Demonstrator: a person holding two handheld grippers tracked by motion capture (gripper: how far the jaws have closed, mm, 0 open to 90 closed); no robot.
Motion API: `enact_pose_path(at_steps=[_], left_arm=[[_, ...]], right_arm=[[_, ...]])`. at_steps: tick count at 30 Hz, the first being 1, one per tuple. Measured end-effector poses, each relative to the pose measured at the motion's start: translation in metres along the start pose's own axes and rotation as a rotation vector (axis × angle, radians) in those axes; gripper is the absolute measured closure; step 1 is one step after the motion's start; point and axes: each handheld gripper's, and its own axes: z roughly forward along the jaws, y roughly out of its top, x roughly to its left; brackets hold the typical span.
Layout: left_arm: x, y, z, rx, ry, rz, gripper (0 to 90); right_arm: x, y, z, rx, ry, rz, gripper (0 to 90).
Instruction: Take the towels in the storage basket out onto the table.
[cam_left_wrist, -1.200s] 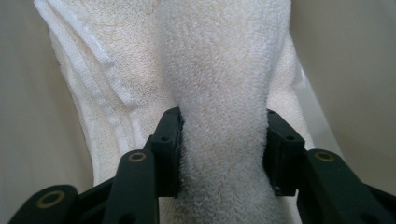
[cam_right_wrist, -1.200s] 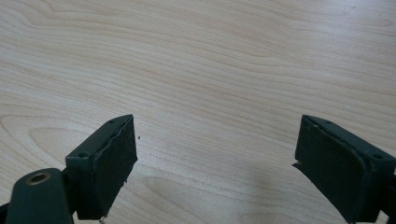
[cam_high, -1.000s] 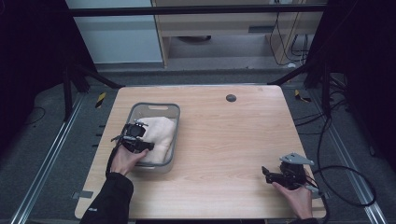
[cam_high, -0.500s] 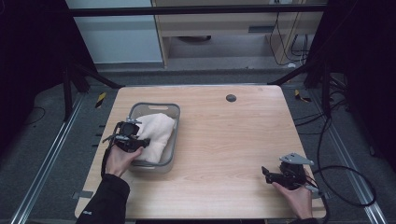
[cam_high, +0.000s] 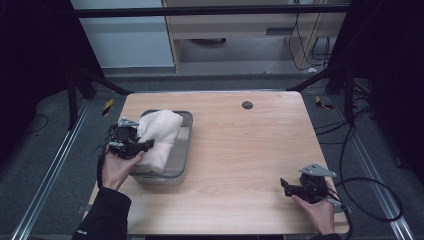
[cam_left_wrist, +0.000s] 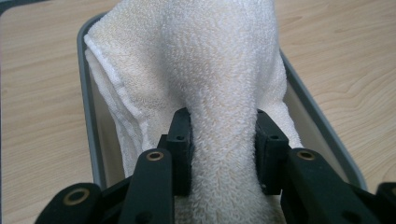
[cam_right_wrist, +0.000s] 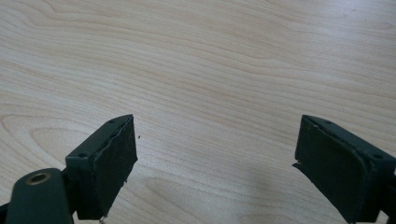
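Left fingers (cam_left_wrist: 180, 140) clenched on a thick fold of the cream towel (cam_left_wrist: 219, 70), pinched from both sides; left gripper (cam_high: 131, 143) held over the left rim of the grey bin (cam_high: 185, 150), near the desk's left edge. Towel partly raised, its lower folds draped inside the bin. Judged step: lifting the towel clear of the bin. Best done by rising straight up until the trailing hem passes the rim, without dragging sideways, lest the bin tip or slide; grip best kept deep on the fold to prevent slipping. Right fingers (cam_right_wrist: 107, 163) released, spread wide with nothing between; right gripper (cam_high: 305, 189) resting near the front right corner of the desk (cam_high: 250, 150), free to steady the bin if needed.
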Motion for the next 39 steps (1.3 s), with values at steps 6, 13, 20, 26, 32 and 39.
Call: enact_pose_path(at_steps=[6,13,20,26,32,39], left_arm=[[-0.007,0.008,-0.011,-0.033,-0.014,0.010,65.0],[-0.015,0.018,-0.025,-0.054,-0.038,0.031,65.0],[-0.022,0.025,-0.038,-0.074,-0.056,0.054,65.0],[-0.028,0.029,-0.047,-0.080,-0.072,0.072,64.9],[-0.036,0.033,-0.054,-0.082,-0.088,0.100,64.9],[-0.049,0.040,-0.061,-0.079,-0.110,0.138,64.9]], right_arm=[[-0.001,0.000,0.000,-0.002,-0.003,-0.009,12.8],[-0.001,0.000,0.000,-0.006,-0.005,-0.006,12.8],[0.000,0.000,0.000,-0.005,-0.003,-0.001,12.8],[-0.001,0.000,-0.001,-0.007,-0.003,-0.001,12.8],[-0.001,0.000,-0.001,-0.008,-0.004,-0.001,12.8],[-0.001,0.000,-0.001,-0.010,-0.005,-0.002,12.7]])
